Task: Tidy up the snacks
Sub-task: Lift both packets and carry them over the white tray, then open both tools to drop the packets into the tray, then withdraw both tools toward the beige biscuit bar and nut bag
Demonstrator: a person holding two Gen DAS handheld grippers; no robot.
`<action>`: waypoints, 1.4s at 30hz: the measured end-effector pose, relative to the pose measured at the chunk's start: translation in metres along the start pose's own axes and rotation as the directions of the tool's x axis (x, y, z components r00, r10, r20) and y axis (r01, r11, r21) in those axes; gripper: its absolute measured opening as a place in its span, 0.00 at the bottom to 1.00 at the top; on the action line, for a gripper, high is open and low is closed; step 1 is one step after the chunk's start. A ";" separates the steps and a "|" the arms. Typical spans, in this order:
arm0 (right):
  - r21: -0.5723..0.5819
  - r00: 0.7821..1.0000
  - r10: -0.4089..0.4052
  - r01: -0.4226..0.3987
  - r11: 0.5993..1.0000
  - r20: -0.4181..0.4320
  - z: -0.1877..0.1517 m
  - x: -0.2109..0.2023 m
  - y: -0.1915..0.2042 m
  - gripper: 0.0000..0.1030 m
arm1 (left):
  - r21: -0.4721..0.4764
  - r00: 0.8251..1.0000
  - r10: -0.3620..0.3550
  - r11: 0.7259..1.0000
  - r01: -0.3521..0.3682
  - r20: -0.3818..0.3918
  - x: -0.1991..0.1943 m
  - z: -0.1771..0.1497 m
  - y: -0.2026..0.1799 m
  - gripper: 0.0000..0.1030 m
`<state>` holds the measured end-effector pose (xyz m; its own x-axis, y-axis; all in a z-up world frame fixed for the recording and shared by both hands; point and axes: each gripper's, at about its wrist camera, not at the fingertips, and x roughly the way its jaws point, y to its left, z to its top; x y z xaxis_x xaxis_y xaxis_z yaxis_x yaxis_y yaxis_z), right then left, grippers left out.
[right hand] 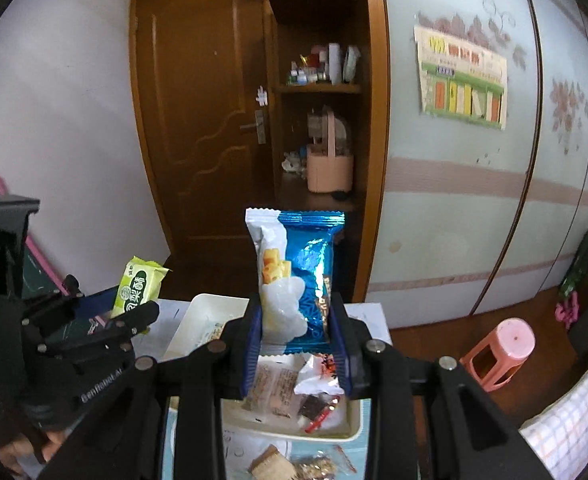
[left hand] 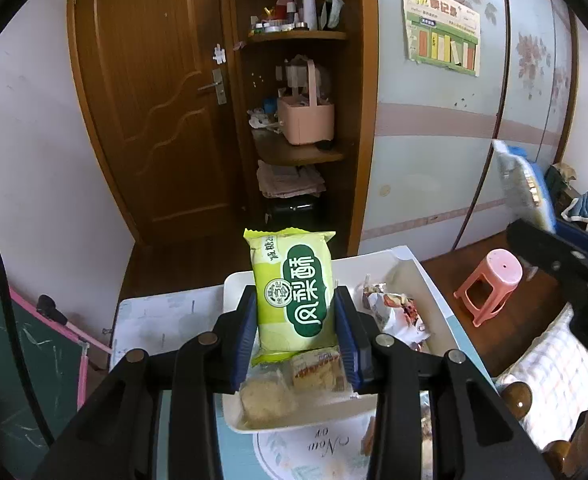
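L gripper [left hand: 296, 334] clamps green pastry pack [left hand: 291, 294] upright, long axis vertical; R gripper [right hand: 296, 342] grips blue snack pack [right hand: 296, 280] likewise; both hang over white tray [left hand: 237, 280] on counter [left hand: 157, 320], tray directly below, probably L nearer.

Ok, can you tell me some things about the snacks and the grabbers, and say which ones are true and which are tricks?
1. The left gripper holds a green snack packet upright between its blue pads. True.
2. The right gripper is open and holds nothing. False: it is shut on a blue and white snack packet.
3. A white tray with wrapped snacks in it lies below both grippers. True.
4. The pink stool stands on the table. False: it stands on the floor, to the right of the table.
5. The brown door behind is wide open. False: it looks closed.
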<state>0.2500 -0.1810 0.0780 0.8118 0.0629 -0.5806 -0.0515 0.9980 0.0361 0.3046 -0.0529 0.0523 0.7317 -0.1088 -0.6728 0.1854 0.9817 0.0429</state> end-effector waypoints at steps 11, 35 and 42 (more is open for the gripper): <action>0.012 0.995 -0.007 0.008 1.000 -0.097 -0.018 0.071 0.003 0.32 | 0.019 0.997 0.044 0.999 -0.043 -0.062 0.068 -0.007 -0.009 0.35; 0.079 0.992 0.064 -0.056 0.995 -0.104 -0.078 0.051 -0.009 0.66 | 0.020 0.993 0.084 0.996 -0.083 -0.082 0.057 -0.057 0.008 0.97; 0.063 0.993 0.092 -0.087 0.994 -0.078 -0.083 0.015 -0.008 0.66 | 0.028 0.998 0.050 0.998 -0.049 -0.049 0.019 -0.064 -0.007 0.97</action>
<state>0.2139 -0.1877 0.0013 0.7561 0.1539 -0.6361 -0.0853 0.9868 0.1373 0.2754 -0.0516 -0.0081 0.7068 -0.0515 -0.7055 0.1675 0.9812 0.0961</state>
